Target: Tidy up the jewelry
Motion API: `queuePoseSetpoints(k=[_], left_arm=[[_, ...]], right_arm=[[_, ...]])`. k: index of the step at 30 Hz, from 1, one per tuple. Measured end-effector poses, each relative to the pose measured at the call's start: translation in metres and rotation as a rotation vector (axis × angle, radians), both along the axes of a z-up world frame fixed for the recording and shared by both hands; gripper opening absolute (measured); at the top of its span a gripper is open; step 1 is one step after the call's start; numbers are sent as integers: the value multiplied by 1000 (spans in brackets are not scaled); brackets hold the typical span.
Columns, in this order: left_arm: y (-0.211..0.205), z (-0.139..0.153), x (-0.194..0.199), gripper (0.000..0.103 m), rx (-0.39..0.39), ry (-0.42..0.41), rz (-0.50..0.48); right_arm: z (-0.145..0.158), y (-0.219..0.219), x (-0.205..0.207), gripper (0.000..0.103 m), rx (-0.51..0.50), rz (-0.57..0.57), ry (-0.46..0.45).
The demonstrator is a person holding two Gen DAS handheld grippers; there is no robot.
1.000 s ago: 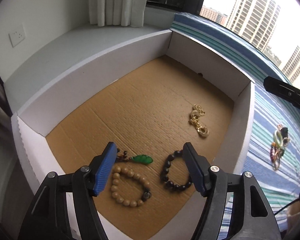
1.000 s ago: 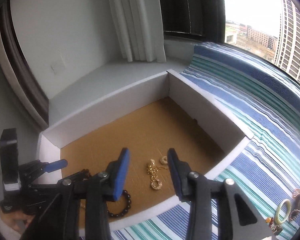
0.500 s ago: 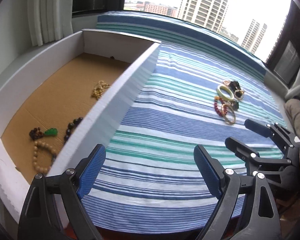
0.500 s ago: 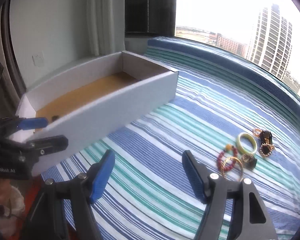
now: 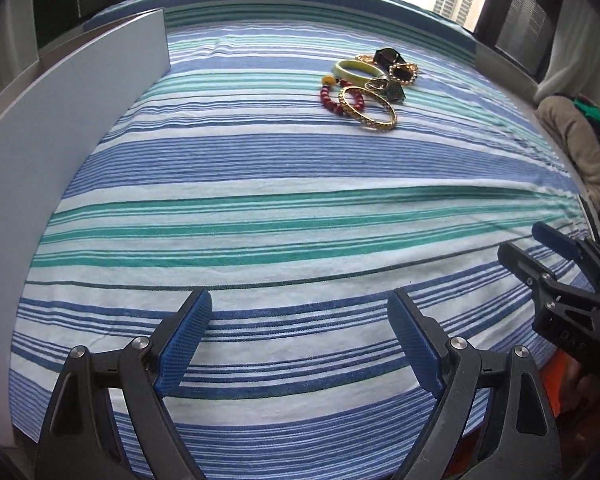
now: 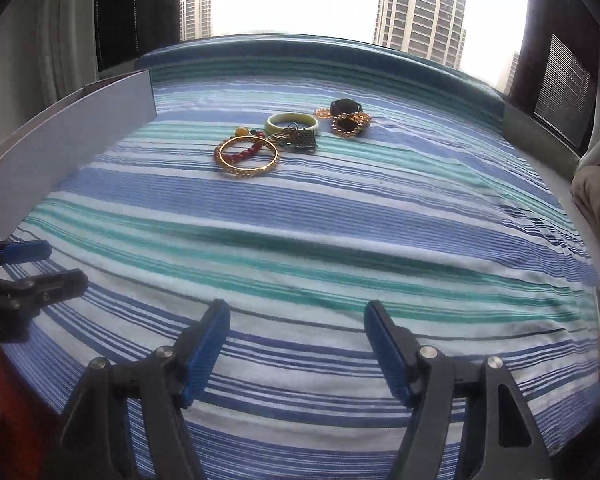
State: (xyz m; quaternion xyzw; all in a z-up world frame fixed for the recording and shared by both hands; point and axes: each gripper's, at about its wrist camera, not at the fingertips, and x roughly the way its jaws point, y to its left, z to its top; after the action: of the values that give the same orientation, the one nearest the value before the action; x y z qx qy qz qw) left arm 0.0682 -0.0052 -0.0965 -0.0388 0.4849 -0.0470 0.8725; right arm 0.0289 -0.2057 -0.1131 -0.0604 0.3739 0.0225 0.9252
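A small pile of jewelry lies on the striped cloth (image 5: 300,184), far ahead of both grippers. It holds a gold bangle (image 5: 368,109) (image 6: 246,157), a pale green bangle (image 5: 356,70) (image 6: 292,121), a red bead bracelet (image 5: 331,98) (image 6: 247,153) and dark stone pieces (image 5: 388,56) (image 6: 345,107). My left gripper (image 5: 300,304) stands open over bare cloth with nothing between its blue pads. My right gripper (image 6: 297,312) is open too, and empty. Each gripper shows at the edge of the other's view: right gripper (image 5: 556,248), left gripper (image 6: 24,264).
The white outer wall of the cardboard box (image 5: 60,112) (image 6: 80,120) runs along the left; its inside is hidden. A beige fabric heap (image 5: 572,140) lies at the right. The cloth's front edge drops off just below the grippers. A window with high-rises is behind.
Both grippers have swung out of the box, where bracelets lay on the cardboard floor, and rightward over the striped cloth toward the jewelry pile. Both jaws stand wider than a second ago.
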Motion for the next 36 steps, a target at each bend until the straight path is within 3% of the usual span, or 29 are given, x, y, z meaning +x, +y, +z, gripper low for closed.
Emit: queuePoseSetpoints(k=[5, 12, 36], left_arm=[[0, -3, -1, 91, 32, -9, 2], [-9, -11, -3, 101, 108, -7, -12], [-8, -12, -3, 103, 113, 16, -23]], right_arm=[[-6, -2, 0, 71, -12, -7, 0], [-15, 2, 0, 71, 1, -10, 30], [-15, -6, -3, 77, 44, -49, 55]])
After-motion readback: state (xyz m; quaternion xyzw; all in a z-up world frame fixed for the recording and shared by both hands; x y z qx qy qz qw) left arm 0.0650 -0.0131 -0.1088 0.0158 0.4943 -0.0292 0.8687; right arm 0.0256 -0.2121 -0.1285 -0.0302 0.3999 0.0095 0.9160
